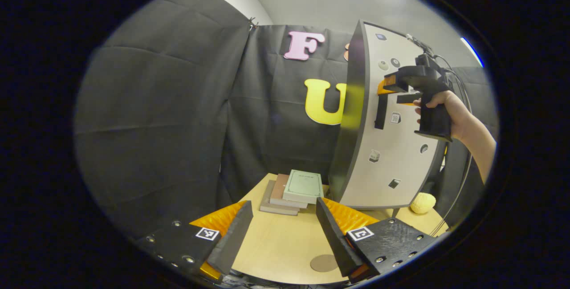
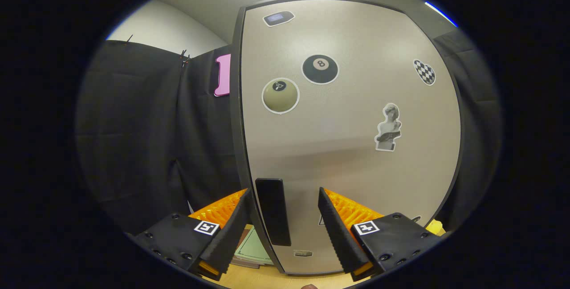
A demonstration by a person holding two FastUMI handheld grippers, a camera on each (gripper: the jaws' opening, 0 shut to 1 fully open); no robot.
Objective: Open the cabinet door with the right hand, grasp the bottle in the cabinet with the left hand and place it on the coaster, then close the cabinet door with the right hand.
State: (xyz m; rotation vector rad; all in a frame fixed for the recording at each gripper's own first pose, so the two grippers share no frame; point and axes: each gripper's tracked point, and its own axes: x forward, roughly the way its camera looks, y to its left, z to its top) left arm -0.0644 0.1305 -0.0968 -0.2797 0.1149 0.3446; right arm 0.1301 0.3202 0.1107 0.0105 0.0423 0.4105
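The tall cabinet [image 1: 352,115] stands on the round wooden table [image 1: 276,244]. Its pale door [image 2: 347,146], covered with stickers, looks flush with the cabinet and hides the inside. A black vertical handle [image 2: 272,211] sits by the door's left edge. My right gripper [image 2: 282,222] is open, one finger on each side of the handle, neither pressing on it. In the left gripper view a hand [image 1: 445,106] holds that right gripper [image 1: 386,87] at the handle [image 1: 380,113]. My left gripper [image 1: 285,231] is open and empty, low over the table. A round brown coaster [image 1: 323,262] lies just ahead of it.
A stack of books [image 1: 294,191] lies at the table's far side, left of the cabinet's foot. A yellow ball-like object [image 1: 423,203] rests on the table to the right of the cabinet. Black cloth walls close off the back and left.
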